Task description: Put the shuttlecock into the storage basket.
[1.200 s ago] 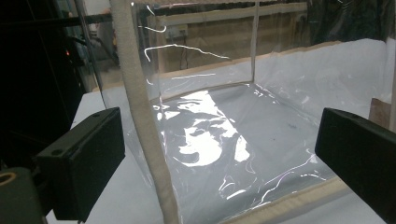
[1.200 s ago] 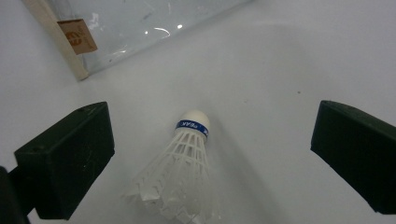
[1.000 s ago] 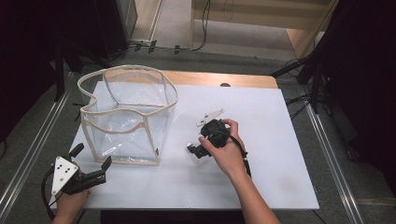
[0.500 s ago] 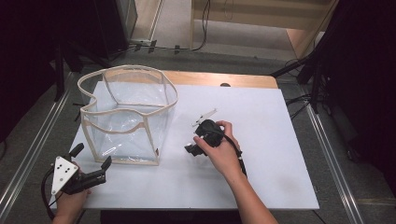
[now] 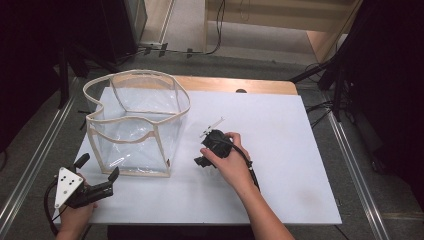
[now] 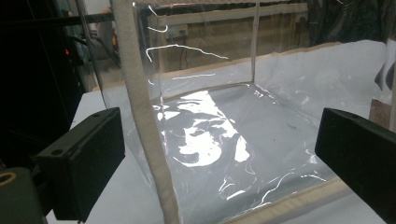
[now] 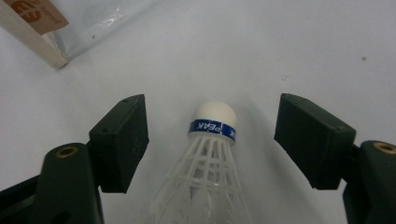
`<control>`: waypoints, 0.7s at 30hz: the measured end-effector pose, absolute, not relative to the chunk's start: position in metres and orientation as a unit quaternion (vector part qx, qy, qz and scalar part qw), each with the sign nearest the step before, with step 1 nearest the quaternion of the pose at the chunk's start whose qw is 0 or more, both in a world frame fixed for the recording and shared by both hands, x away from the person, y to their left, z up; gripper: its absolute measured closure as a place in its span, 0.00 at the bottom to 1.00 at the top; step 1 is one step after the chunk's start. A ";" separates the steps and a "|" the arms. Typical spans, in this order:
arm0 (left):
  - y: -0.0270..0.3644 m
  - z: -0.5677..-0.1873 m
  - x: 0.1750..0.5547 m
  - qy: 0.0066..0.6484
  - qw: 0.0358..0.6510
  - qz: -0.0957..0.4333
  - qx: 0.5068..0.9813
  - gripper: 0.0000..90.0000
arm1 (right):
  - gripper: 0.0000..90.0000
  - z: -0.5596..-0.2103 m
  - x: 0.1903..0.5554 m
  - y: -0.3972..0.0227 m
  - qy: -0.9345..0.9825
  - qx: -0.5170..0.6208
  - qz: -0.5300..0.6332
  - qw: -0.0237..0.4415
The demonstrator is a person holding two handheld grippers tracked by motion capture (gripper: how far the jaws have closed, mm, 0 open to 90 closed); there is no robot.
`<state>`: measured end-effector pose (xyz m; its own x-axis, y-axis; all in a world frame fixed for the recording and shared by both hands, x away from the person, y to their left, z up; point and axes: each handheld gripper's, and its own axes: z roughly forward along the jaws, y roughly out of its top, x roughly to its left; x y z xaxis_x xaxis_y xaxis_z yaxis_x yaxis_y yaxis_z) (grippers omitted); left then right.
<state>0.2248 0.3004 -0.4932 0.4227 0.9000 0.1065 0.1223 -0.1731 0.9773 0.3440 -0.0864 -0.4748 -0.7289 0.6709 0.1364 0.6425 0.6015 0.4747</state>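
Observation:
A white feathered shuttlecock with a blue band below its cork lies on the white table. It sits between the jaws of my right gripper, which is open; neither jaw touches it. In the high view a hand holds the right gripper low over the middle of the table, just right of a clear plastic bag with beige trim. My left gripper is open near the table's front left corner. It points at the bag's near corner seam, which stands between its jaws.
The bag stands upright with its mouth open at the top and nothing inside. Metal rails run along both sides of the table. A wooden strip edges its far side. Bare white surface lies right of the hand.
The right hand and its gripper have shifted a little to the left, toward the bag. The left gripper has stayed where it was.

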 end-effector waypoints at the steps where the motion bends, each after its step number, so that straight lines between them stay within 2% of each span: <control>1: 0.300 -0.493 0.225 0.384 0.516 0.376 0.667 0.03 | 0.32 -0.476 0.344 -0.085 0.893 0.371 0.252 0.028; 6: 0.301 -0.493 0.225 0.384 0.517 0.376 0.666 0.03 | 0.40 -0.480 0.345 -0.080 0.893 0.381 0.240 0.026; 13: 0.301 -0.493 0.225 0.385 0.517 0.376 0.666 0.03 | 0.45 -0.485 0.347 -0.079 0.891 0.393 0.225 0.028; 15: 0.301 -0.493 0.225 0.385 0.518 0.375 0.665 0.03 | 0.51 -0.486 0.347 -0.079 0.888 0.400 0.225 0.026; 21: 0.301 -0.493 0.225 0.386 0.518 0.375 0.665 0.03 | 0.56 -0.485 0.346 -0.080 0.886 0.407 0.222 0.025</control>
